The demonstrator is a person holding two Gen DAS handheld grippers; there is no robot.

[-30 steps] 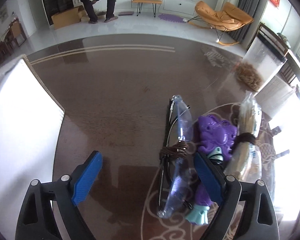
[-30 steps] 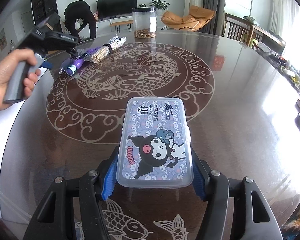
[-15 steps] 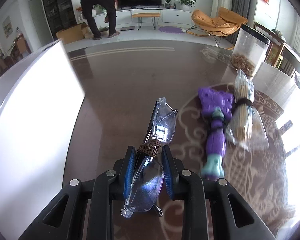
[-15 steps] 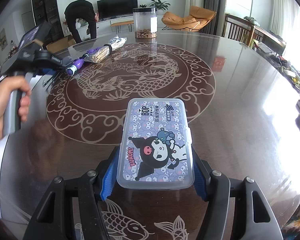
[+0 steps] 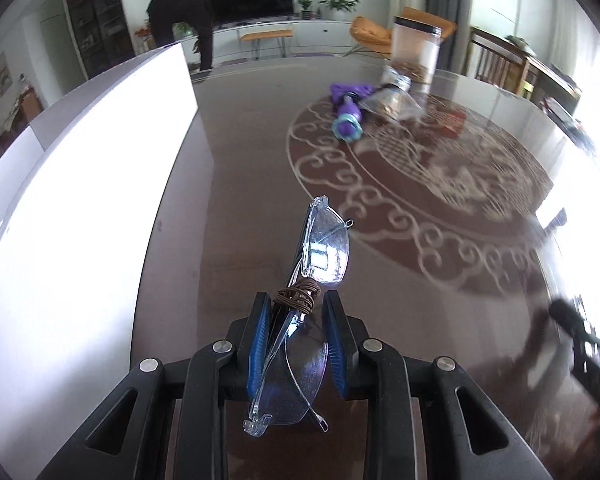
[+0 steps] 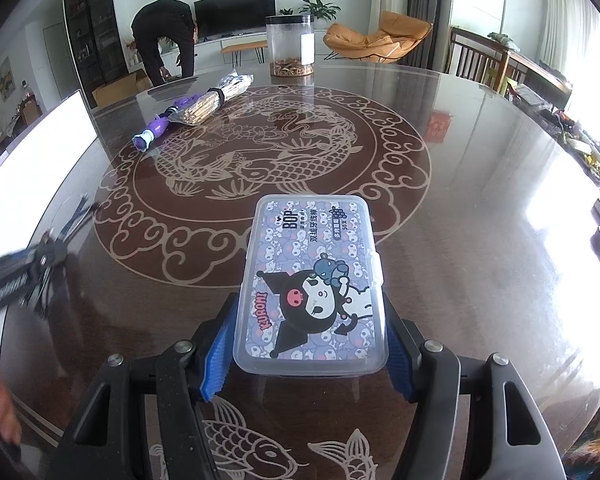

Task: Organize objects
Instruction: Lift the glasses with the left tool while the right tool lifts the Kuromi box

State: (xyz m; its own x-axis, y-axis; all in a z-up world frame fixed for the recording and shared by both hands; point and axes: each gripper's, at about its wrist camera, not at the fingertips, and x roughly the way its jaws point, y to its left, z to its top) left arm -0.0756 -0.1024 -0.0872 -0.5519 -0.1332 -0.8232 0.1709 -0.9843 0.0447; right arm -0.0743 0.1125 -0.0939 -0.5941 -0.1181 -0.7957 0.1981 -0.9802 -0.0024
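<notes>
My left gripper is shut on a pair of clear safety glasses with a brown cord wound round them, held above the dark round table. It shows blurred at the left of the right wrist view. My right gripper is shut on a flat plastic box with a cartoon lid, held low over the table. A purple toy and a bag of sticks lie at the far side.
A clear jar with brown bits stands at the far table edge. A white panel borders the table on the left. A person bends over in the room behind. Chairs stand at the right.
My left gripper has lifted the glasses and carried them back from the purple toy and stick bag toward the near left table edge. My right gripper holds the box nearly still.
</notes>
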